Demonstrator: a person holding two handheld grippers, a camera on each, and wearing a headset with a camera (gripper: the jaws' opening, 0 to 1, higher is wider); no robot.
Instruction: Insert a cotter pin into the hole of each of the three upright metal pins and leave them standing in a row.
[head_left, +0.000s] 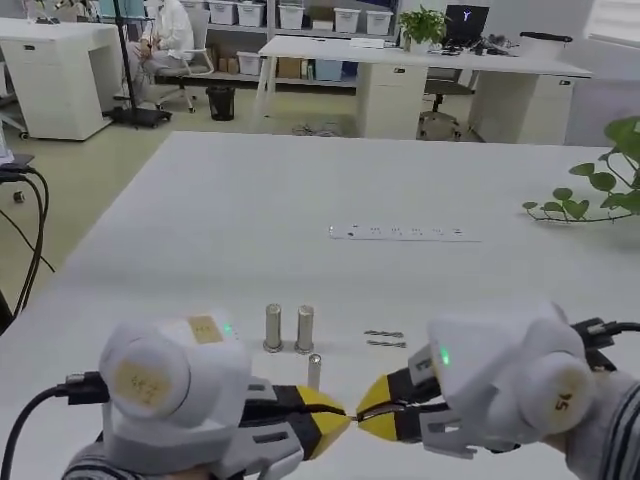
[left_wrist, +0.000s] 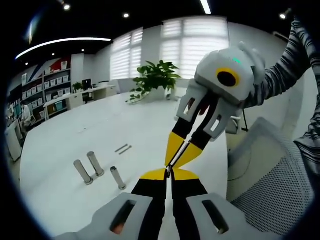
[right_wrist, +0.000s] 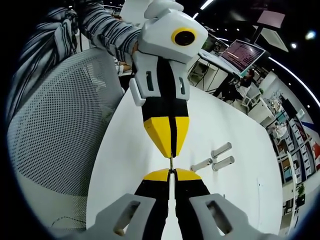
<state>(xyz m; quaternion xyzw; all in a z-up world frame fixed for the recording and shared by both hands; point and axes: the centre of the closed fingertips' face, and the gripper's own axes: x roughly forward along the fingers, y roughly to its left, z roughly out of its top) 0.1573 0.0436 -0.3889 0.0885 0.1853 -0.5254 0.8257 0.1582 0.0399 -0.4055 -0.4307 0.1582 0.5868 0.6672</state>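
White table (head_left: 200, 230): broad, flat top; all the work is laid out near its front edge.

Grey mesh chair back (right_wrist: 55, 125): seen beside the table edge in the right gripper view.

Left hand-held gripper (head_left: 338, 418), white body with black-and-yellow jaws: held low over the front of the table and pointed to the right. Its jaws are pressed together.

Right hand-held gripper (head_left: 363, 410), same build: pointed to the left, tip to tip with the other. Its jaws are likewise pressed together.

Green leafy plant (head_left: 600, 180): trailed over the table's far right edge.

White power strip (head_left: 400, 233): laid flat mid-table, well beyond the work.

Three short grey metal cylinder pins: all upright. Two (head_left: 289, 328) are stood side by side, close but apart. The third (head_left: 314, 370) is stood nearer the person, out of line with that pair and just behind the meeting jaw tips.

Two loose thin metal cotter pins (head_left: 384, 339): laid flat and parallel on the table, to the right of the rear pair.

One thin metal cotter pin (right_wrist: 171, 162): seen bridging the two sets of jaw tips, above the table. Each end appears to be pinched by a hand-held gripper; how deeply it is gripped cannot be told.
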